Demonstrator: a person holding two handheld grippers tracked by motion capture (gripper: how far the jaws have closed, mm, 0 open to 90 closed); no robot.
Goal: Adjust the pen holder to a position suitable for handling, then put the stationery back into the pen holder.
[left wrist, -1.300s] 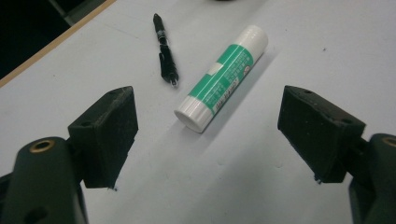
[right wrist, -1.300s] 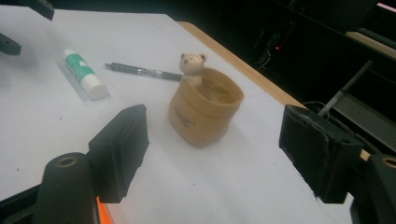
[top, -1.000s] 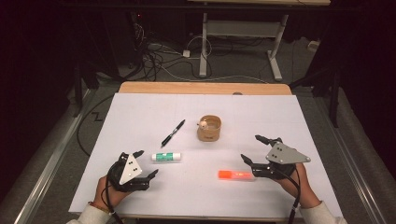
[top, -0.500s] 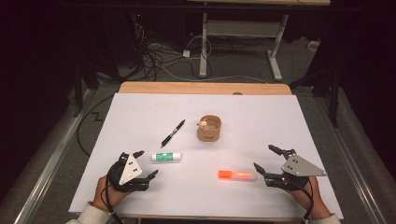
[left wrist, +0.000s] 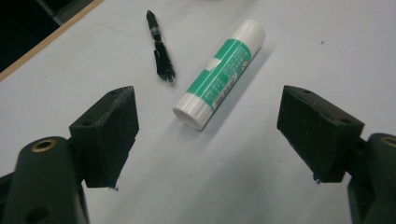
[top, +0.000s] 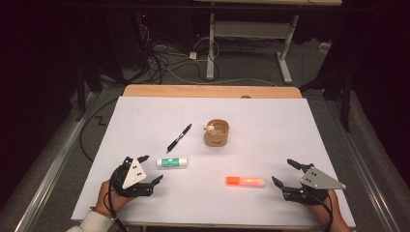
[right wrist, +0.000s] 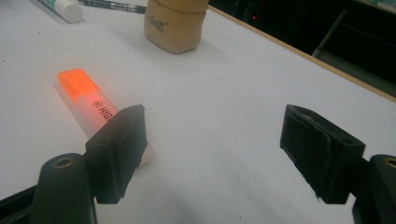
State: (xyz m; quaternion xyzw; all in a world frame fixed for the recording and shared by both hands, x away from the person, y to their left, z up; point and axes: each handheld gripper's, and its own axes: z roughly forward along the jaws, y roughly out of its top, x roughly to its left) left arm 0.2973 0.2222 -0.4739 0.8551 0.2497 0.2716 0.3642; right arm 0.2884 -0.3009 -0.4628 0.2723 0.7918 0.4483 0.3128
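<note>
Table (top: 270, 121), white sheet: 2 grippers at near edge. Left gripper (top: 151, 170) released, glue stick (top: 172, 162) just ahead. Right gripper (top: 285, 173) released, orange highlighter (top: 245, 181) beside it. Pen (top: 179, 137), tan cup (top: 216, 133) mid-table.

Between the widely parted jaws of the left gripper (left wrist: 205, 140), a green-and-white glue stick (left wrist: 219, 74) lies on the white table (left wrist: 303, 42), a black pen (left wrist: 159, 46) just beside it.
</note>
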